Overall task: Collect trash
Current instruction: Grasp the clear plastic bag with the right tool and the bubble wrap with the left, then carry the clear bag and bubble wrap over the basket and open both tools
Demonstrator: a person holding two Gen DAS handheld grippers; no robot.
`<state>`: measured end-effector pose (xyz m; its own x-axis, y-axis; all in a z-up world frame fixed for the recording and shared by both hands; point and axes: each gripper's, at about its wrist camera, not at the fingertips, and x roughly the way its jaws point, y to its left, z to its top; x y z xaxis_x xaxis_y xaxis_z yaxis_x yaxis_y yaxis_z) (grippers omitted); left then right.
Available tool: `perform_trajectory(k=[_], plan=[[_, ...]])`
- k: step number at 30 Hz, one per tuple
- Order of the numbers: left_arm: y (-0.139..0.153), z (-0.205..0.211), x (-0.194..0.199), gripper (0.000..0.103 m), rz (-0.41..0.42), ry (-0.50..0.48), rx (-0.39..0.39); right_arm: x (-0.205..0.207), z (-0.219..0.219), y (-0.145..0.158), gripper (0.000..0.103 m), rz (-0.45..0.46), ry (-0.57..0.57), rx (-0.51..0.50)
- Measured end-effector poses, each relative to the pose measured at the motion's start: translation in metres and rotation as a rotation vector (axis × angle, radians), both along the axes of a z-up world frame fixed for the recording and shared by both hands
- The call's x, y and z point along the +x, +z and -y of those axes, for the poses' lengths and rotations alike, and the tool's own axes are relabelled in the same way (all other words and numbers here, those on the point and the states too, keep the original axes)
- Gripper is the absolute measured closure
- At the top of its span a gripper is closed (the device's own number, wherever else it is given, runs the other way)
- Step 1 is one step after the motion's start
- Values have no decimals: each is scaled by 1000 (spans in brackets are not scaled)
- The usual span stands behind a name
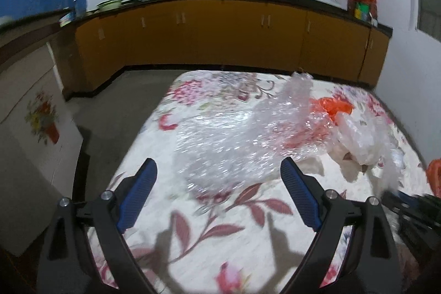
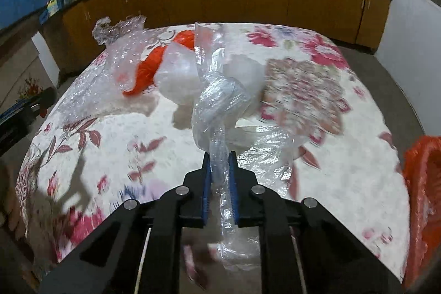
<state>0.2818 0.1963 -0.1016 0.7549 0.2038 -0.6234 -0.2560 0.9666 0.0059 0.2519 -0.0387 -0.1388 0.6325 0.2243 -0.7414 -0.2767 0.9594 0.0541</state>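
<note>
Gripping a knotted clear plastic bag (image 2: 220, 106) is where the right tool (image 2: 219, 156) is at: its blue pads are squeezed tight on the twisted tail of the bag, just below the knot, and the rest of the bag trails down between the fingers. The knot sits out in the middle of the worktop (image 2: 344, 183), which has a floral cloth over it. Looks like that piece is caught but not lifted off yet.

Right behind it there's a crumpled white plastic bag (image 2: 179, 79) and a strip of orange plastic (image 2: 148, 68), both loose, toward the far edge. Left of those a big sheet of bubble wrap (image 1: 220, 145) is spread from the middle to the far left corner.

The left tool (image 1: 217, 167) is wide open with nothing in it, and its fingers point at the near edge of the bubble wrap, not touching as far as I can tell.

At the right edge of the worktop there's an orange mesh-looking bag or bin (image 2: 421, 192), which I'd guess is where the trash goes, though I can't see inside it.

So pretty early I'd say: one piece gripped, three or so to go.
</note>
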Motion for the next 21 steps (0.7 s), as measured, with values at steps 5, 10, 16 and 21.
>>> perform_trajectory(k=[5, 10, 16, 21], plan=[[-18, 7, 35, 14, -86, -17, -20, -19, 34, 8, 91, 6, -46, 32], [-34, 14, 60, 28, -165, -65, -41, -24, 54, 14, 91, -2, -75, 60], [-44, 8, 65, 79, -208, -71, -96, -31, 69, 17, 91, 1, -87, 80], [-43, 1, 52, 96, -197, -55, -118, -36, 83, 23, 91, 12, -114, 94]])
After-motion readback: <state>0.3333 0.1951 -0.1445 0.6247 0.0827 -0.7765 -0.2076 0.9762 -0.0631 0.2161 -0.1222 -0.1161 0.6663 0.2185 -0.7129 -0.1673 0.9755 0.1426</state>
